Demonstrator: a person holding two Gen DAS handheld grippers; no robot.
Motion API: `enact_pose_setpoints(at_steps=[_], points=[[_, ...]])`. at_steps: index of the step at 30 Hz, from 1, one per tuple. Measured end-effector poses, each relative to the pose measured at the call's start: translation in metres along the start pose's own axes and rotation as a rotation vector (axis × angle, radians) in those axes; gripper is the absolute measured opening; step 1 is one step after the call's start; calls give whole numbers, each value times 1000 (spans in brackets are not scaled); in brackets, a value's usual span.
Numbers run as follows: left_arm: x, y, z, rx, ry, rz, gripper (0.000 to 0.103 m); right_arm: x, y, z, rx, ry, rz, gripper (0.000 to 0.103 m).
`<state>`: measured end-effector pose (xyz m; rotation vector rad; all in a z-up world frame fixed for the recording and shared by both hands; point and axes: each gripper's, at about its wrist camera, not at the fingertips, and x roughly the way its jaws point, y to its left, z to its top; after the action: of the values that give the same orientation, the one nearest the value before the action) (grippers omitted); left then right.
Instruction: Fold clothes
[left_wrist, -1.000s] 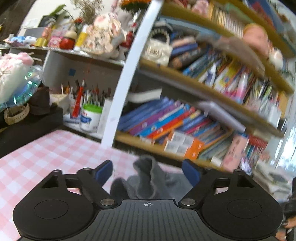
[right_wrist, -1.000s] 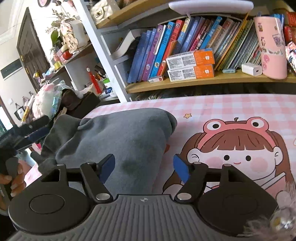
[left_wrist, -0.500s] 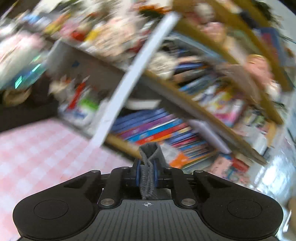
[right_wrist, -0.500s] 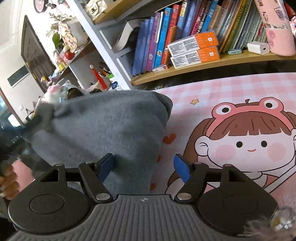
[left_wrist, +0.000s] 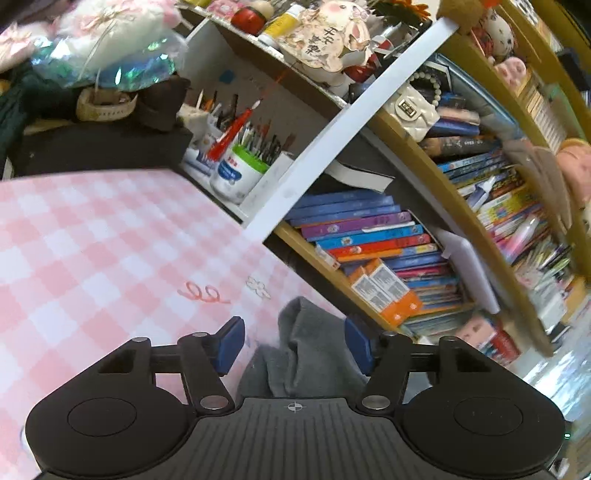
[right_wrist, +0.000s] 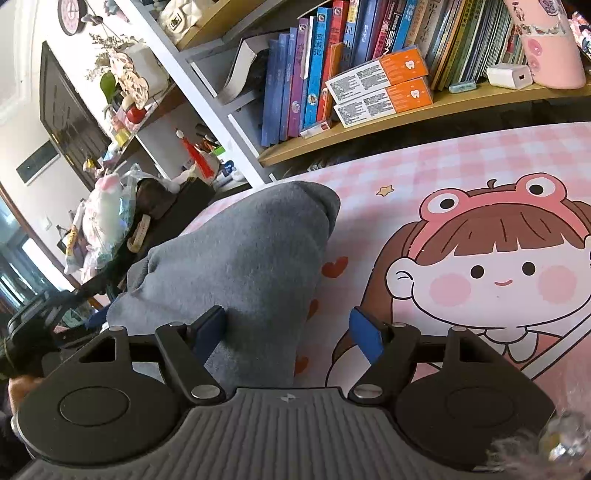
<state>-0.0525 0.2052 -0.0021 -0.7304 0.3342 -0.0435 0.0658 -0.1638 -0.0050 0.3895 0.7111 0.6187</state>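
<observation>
A grey fleece garment (right_wrist: 243, 266) lies folded over in a thick bundle on the pink checked tablecloth (right_wrist: 461, 158). In the left wrist view a bunched end of the garment (left_wrist: 306, 354) lies between my open left gripper (left_wrist: 293, 345) fingers, not pinched. My right gripper (right_wrist: 288, 330) is open, with its left finger over the garment's near edge and its right finger over the cartoon girl print (right_wrist: 491, 266). The left gripper also shows at the far left of the right wrist view (right_wrist: 29, 325).
A bookshelf (right_wrist: 369, 122) full of books stands right behind the table. A white post (left_wrist: 332, 136) divides the shelves. A pen cup (left_wrist: 240, 177) and a dark box with a plush bag (left_wrist: 92, 144) sit at the table's far left.
My left gripper, shut on a garment end and lifted half a second ago, has lowered and opened, letting it go. The garment now lies folded over on the table. My right gripper stayed open.
</observation>
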Motion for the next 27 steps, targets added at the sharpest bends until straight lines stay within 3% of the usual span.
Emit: enact_pose_setpoints(at_steps=[4,9,16,22,23,25,27], points=[[-5,6,-9,-33,55,-10,69,1,-3,-1,18,5,4,72],[14,10,-14,-113,112,-8,75,1,-5,-2,46,9,17,72],[39,9,-20,-172,144,-43,76,6,-6,-2,111,33,73,72],[58,2,-18,-143,177,-46,77,21,-8,2,209,52,97,70],[61,0,-19,-141,185,-53,76,24,-8,1,222,57,103,69],[65,-5,-22,-134,200,-70,75,27,-8,-1,233,65,119,53],[67,-11,-29,-127,208,-90,67,22,-7,0,219,54,119,40]])
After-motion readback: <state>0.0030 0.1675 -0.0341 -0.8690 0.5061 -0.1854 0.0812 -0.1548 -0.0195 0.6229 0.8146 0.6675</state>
